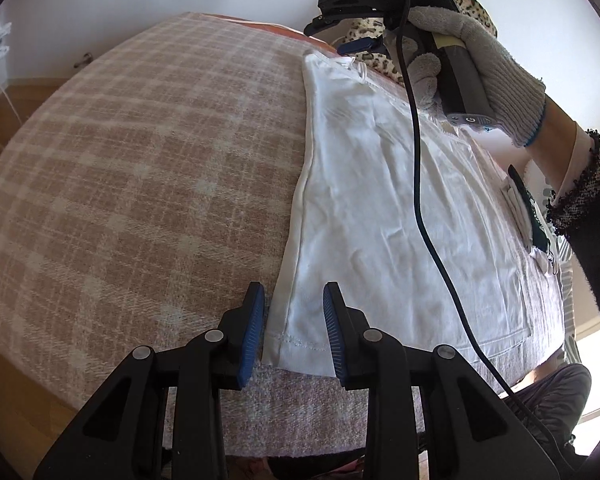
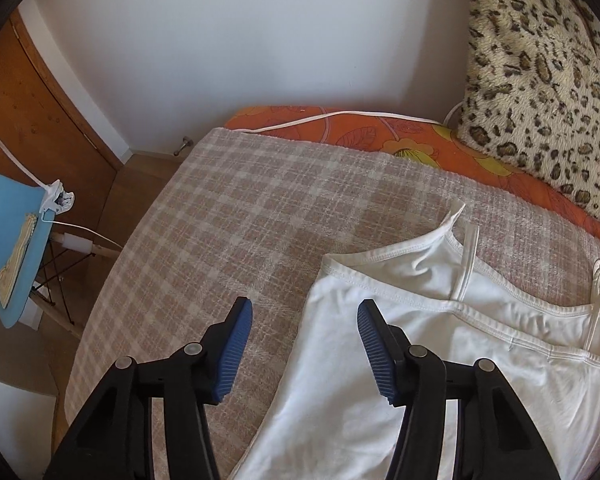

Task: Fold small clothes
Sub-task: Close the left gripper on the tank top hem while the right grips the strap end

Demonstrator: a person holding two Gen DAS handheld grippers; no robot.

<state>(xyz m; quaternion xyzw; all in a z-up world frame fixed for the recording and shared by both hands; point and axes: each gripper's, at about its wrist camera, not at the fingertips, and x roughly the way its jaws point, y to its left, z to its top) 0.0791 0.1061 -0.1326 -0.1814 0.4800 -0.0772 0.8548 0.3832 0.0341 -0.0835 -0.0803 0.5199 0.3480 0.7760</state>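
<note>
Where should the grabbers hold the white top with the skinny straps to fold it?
Probably along the white top's long side edge that faces the bare plaid blanket. The left gripper straddles the hem corner; the right gripper straddles the strap-end edge. The top lies flat, so pinch from above and fold across.

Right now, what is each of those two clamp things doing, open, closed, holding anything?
Left gripper: open, fingers either side of the white top's hem corner, not pressing.
Right gripper: open, holding nothing, over the top's edge.

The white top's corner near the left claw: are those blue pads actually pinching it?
Apart. In the left wrist view the left gripper straddles the white top, with cloth visible clear of both blue pads.
</note>
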